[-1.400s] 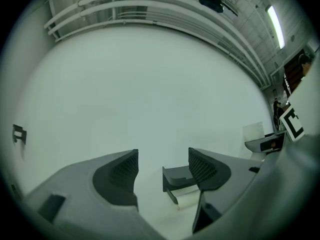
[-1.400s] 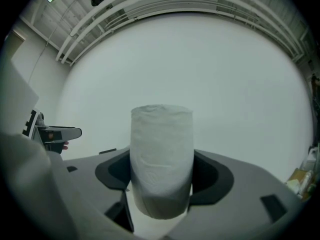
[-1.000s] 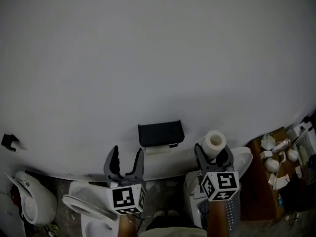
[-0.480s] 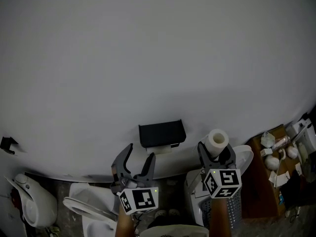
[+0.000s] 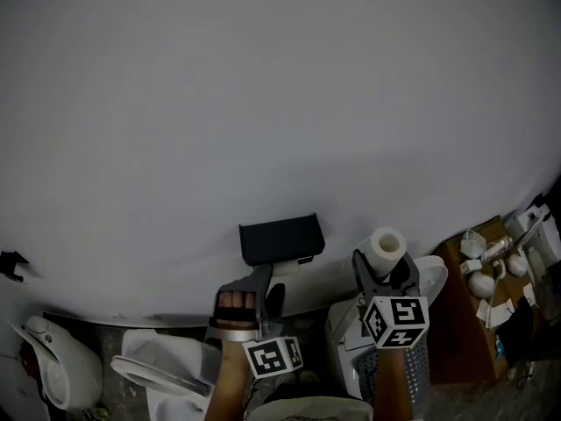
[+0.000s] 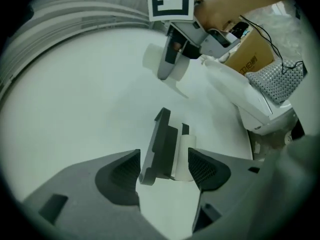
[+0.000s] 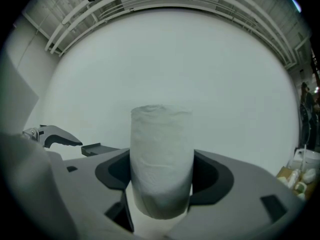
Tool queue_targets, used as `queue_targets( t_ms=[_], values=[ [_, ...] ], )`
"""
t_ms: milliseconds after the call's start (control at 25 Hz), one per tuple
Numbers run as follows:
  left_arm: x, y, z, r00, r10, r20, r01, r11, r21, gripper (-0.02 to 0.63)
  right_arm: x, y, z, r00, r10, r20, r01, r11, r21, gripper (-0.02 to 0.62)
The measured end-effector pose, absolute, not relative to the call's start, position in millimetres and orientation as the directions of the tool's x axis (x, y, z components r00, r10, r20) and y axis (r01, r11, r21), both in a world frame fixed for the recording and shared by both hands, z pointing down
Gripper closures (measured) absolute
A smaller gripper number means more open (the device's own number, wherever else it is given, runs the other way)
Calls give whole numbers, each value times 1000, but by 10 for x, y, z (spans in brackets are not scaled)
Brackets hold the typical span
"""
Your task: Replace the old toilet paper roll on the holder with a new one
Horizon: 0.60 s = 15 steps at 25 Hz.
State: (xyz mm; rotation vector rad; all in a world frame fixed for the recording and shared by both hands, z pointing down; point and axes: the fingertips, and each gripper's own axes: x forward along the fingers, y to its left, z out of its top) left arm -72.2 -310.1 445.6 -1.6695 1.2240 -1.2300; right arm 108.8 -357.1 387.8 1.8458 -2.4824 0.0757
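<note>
A black paper holder [image 5: 280, 239] is fixed to the white wall, with the thin old roll [image 5: 285, 268] hanging under it. My left gripper [image 5: 266, 289] is rolled on its side just below the holder, jaws open. In the left gripper view the holder [image 6: 159, 146] and the old roll [image 6: 186, 156] stand ahead between the open jaws, untouched. My right gripper [image 5: 383, 266] is to the right of the holder, shut on the new white roll [image 5: 386, 249], which stands upright between its pads [image 7: 161, 174].
A white toilet [image 5: 166, 367] sits at lower left, and a white fixture [image 5: 53, 358] at the far left. A wooden stand [image 5: 465, 323] with small items is at right. A white mesh basket [image 5: 399, 371] sits below my right gripper. There is a cardboard box [image 6: 247, 59].
My left gripper has rolled onto its side, sunk lower and shifted right, closer under the holder. My right gripper and the new roll have stayed put.
</note>
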Motion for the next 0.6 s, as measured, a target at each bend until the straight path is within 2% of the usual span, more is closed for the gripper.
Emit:
queue_targets(
  t_ms=[360, 600],
  values=[
    [-641, -3227, 4775, 89, -939, 333, -185, -344, -921, 314, 1173, -3656, 3939, -271, -959, 82, -963, 270, -20, 285],
    [-655, -3284, 4826, 66, -959, 274, -81, -279, -957, 328, 1171, -3683, 3994, -274, -957, 94, -962, 273, -21, 285]
  ],
)
